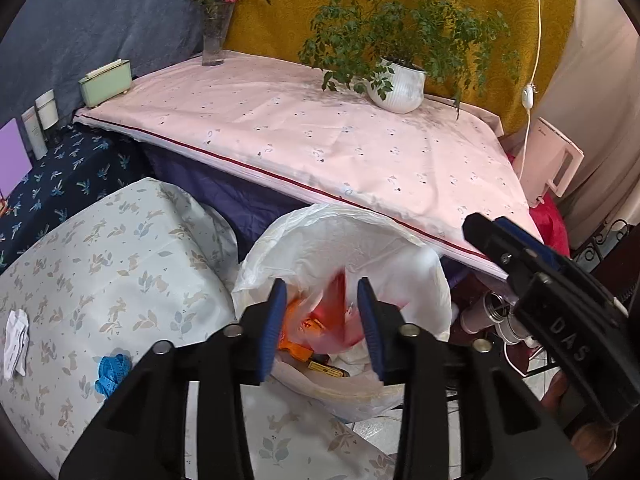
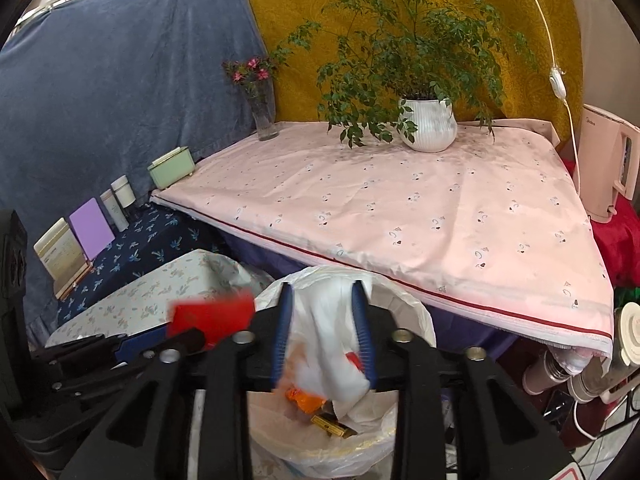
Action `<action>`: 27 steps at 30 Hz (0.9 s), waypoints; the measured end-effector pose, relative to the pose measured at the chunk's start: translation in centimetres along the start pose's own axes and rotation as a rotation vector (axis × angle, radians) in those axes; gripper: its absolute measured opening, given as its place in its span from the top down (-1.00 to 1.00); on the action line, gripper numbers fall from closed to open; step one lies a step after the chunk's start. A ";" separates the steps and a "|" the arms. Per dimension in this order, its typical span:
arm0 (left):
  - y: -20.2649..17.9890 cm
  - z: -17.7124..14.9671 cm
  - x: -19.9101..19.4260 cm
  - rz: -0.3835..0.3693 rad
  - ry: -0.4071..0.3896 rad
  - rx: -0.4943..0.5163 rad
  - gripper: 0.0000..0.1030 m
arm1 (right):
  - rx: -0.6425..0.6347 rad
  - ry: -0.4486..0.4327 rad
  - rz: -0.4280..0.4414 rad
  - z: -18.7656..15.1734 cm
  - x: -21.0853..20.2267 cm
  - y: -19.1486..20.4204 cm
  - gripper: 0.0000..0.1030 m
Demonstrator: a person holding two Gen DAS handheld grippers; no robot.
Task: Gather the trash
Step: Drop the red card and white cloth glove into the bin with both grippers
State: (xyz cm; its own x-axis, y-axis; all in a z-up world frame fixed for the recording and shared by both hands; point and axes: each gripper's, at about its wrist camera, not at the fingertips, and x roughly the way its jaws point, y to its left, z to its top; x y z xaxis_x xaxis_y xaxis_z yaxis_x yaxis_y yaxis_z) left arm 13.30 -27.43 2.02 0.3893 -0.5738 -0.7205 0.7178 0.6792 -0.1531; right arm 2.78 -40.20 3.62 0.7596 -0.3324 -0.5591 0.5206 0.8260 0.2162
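A bin lined with a white plastic bag (image 1: 400,276) stands below the pink table's edge. It holds orange and red wrappers (image 1: 308,328) and a small dark box. My left gripper (image 1: 323,320) is open above the bin mouth, with a blurred red piece (image 1: 340,280) between its fingers, apparently loose. My right gripper (image 2: 323,340) is open over the same bin (image 2: 412,316), with a white plastic piece (image 2: 332,344) blurred between its fingers. The red piece (image 2: 210,314) shows at the left gripper's tips in the right wrist view. On the floral-covered surface (image 1: 100,248) lie a crumpled white paper (image 1: 16,342) and a blue scrap (image 1: 114,372).
The pink-clothed table (image 1: 320,136) carries a potted plant (image 1: 398,84), a flower vase (image 1: 214,40) and a green box (image 1: 106,82). A pink kettle (image 2: 608,168) stands at right. Bottles and cards (image 2: 80,236) line the dark blue shelf. Metal flasks (image 2: 560,376) stand on the floor right of the bin.
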 end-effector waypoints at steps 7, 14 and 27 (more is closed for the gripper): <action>0.8 -0.2 -0.5 0.025 -0.008 -0.012 0.05 | 0.016 -0.034 -0.003 0.5 -1.3 -0.1 -0.09; 1.5 -0.3 -1.9 0.038 -0.034 -0.026 -0.04 | -0.001 -0.061 0.007 1.0 -2.7 1.1 -0.21; 3.9 -0.8 -4.8 0.066 -0.078 -0.067 -0.09 | -0.048 -0.070 0.029 0.7 -4.2 3.9 -0.35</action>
State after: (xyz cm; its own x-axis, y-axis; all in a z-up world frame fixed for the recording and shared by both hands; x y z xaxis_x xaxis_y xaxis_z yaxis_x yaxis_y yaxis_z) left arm 13.77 -21.70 4.33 0.4797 -0.5588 -0.6765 0.6502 0.7440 -0.1536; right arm 1.92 -35.91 7.37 0.8002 -0.3376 -0.4957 0.4802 0.8558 0.1923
